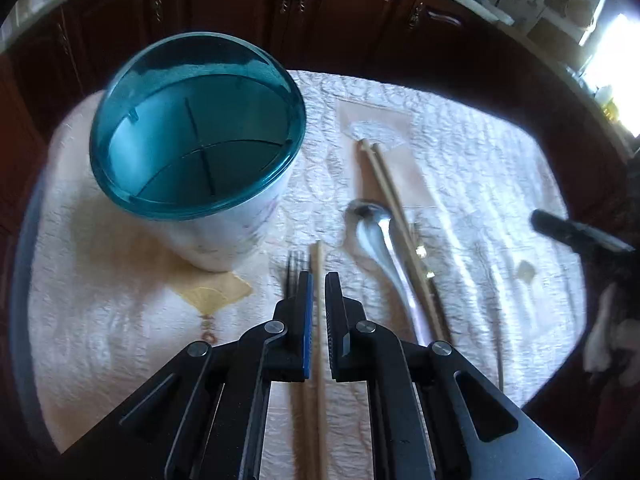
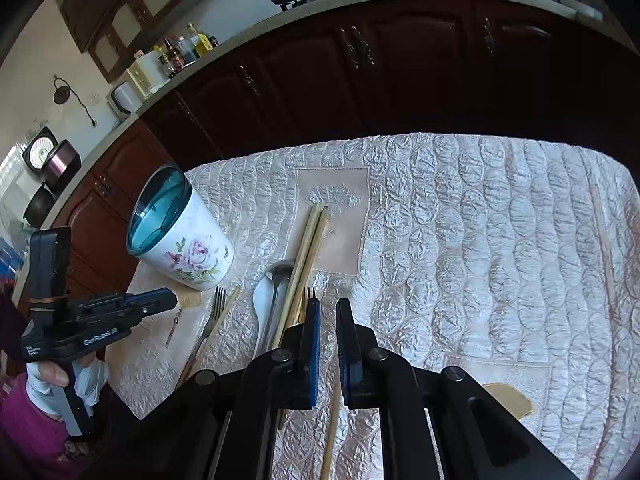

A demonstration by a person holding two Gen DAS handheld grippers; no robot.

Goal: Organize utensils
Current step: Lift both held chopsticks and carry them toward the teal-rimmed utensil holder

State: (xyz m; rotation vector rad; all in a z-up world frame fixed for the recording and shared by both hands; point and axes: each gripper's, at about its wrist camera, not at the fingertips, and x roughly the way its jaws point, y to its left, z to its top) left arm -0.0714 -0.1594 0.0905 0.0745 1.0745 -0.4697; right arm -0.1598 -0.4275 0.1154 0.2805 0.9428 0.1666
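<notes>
A white floral holder with a teal rim (image 1: 192,136) stands on the quilted cloth; it also shows in the right wrist view (image 2: 180,236). My left gripper (image 1: 318,280) is open just above a single chopstick (image 1: 319,264) and a fork (image 1: 296,264). To its right lie a metal spoon (image 1: 376,236), a white spoon and a pair of chopsticks (image 1: 384,176). My right gripper (image 2: 328,308) is open low over the cloth, with another fork (image 2: 310,294) under its left finger and a chopstick (image 2: 332,420) beneath the gap. The left gripper (image 2: 160,300) shows at the left of that view.
The white quilted cloth (image 2: 480,240) covers the table. Dark wooden cabinets (image 2: 360,80) run behind the table's far edge. A thin stick (image 2: 604,240) lies near the cloth's right edge. A tan patch (image 1: 212,292) lies in front of the holder.
</notes>
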